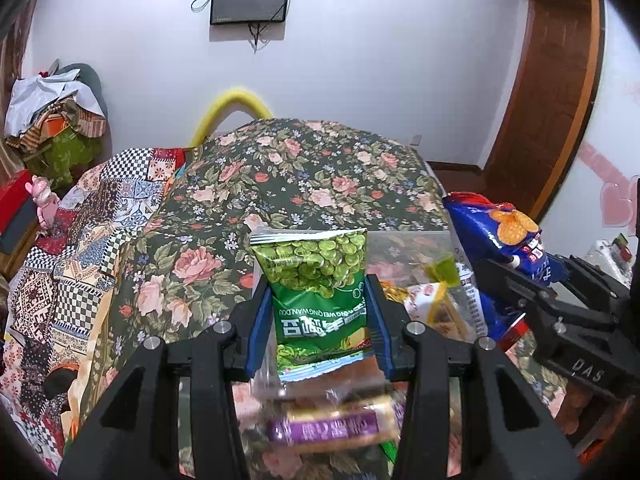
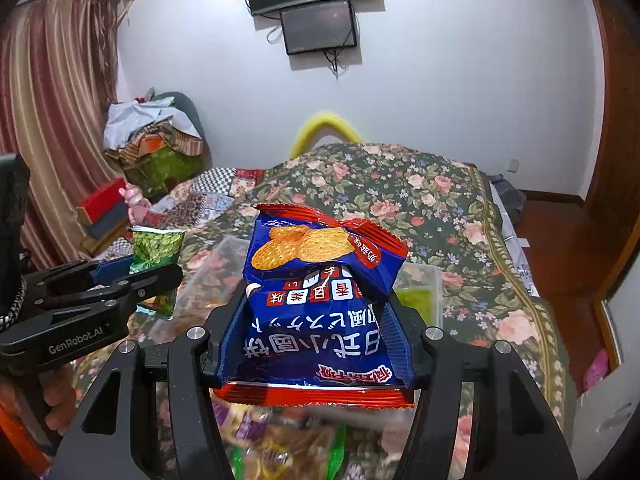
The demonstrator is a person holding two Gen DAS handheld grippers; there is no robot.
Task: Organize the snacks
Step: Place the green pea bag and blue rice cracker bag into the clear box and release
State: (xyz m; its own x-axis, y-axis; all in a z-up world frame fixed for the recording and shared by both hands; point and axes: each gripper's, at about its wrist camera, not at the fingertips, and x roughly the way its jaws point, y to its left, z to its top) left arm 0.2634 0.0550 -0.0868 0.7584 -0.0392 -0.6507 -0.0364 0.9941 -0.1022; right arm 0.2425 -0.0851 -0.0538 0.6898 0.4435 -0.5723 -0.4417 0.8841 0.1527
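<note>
1. Left claw (image 1: 318, 304), blue ribbed pads, clenched on glossy green pea packet (image 1: 316, 280); print reads "QING WAN DOU".
2. Right claw (image 2: 316, 320) grips crinkled blue-and-red biscuit bag (image 2: 320, 280), held above clear plastic bin (image 2: 424, 280).
3. Bin rests on floral bedspread (image 2: 440, 200); blurred wrappers below, including a purple bar (image 1: 332, 428).

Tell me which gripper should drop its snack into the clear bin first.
Right, probably. The right gripper holds the blue cracker bag just in front of the clear bin; the left gripper, with the green pea packet, sits toward the bin's left edge.
</note>
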